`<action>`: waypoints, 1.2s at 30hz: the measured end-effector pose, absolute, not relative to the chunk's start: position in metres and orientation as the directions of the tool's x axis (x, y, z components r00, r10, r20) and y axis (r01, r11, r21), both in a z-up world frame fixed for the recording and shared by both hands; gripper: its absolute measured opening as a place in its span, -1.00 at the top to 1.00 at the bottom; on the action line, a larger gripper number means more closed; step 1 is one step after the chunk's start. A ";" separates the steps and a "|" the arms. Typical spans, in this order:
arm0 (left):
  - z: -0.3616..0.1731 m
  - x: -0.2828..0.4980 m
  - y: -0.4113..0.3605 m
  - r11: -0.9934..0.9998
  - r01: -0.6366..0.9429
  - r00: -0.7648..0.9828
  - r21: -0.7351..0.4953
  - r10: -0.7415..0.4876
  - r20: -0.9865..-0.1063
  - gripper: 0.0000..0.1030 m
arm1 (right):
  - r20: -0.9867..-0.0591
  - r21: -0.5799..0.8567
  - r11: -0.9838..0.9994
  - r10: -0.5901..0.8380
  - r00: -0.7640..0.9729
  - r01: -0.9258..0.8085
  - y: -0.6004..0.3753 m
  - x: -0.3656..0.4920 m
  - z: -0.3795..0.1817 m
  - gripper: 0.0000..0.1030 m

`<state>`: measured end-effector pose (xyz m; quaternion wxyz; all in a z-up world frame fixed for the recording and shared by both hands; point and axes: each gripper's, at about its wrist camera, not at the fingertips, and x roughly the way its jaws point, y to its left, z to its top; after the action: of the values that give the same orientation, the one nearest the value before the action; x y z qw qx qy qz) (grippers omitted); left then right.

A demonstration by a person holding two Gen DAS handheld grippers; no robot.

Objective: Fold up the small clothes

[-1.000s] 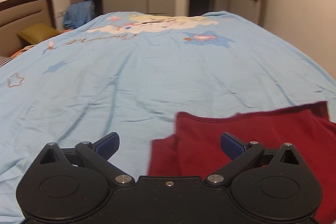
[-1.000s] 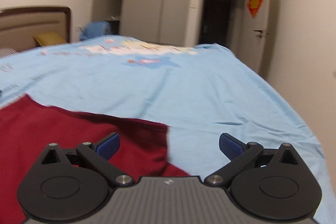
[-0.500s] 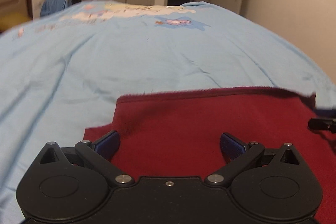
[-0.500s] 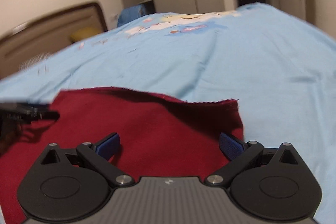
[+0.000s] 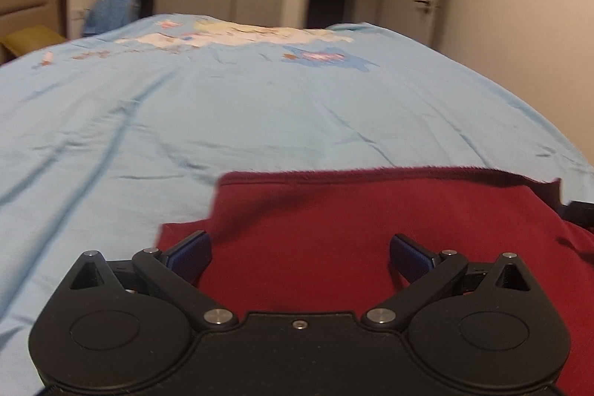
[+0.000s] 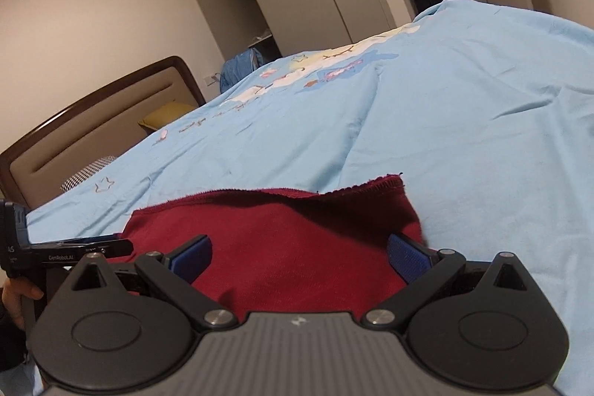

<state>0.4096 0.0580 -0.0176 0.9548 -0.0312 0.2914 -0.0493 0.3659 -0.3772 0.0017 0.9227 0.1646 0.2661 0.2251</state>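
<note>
Red garment (image 5: 334,229) flat on bed (image 5: 222,121), left gripper (image 5: 300,257) and right gripper (image 6: 299,257) above, jaws spread, apparently ready to pinch for folding.

A bed covered by a light blue quilt (image 5: 230,106) with cartoon prints at its far end carries a dark red garment (image 5: 334,232), which lies flat on the near part, right of centre. A yellow pillow (image 6: 167,115) rests by the headboard (image 6: 92,114) at far left.

Maroon garment (image 5: 371,232), light-blue bedsheet (image 5: 222,121)
</note>
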 end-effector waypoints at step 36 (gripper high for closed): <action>0.003 0.265 0.052 0.969 -0.230 0.747 -0.095 0.113 -0.656 -0.99 | -0.328 -0.093 0.989 0.076 0.942 -0.113 -0.266 0.187 -0.023 -1.00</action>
<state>0.2645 0.0519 0.0035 0.9306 -0.0849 0.3439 0.0920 0.1873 -0.2661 -0.0233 0.9838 -0.0555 0.1638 0.0481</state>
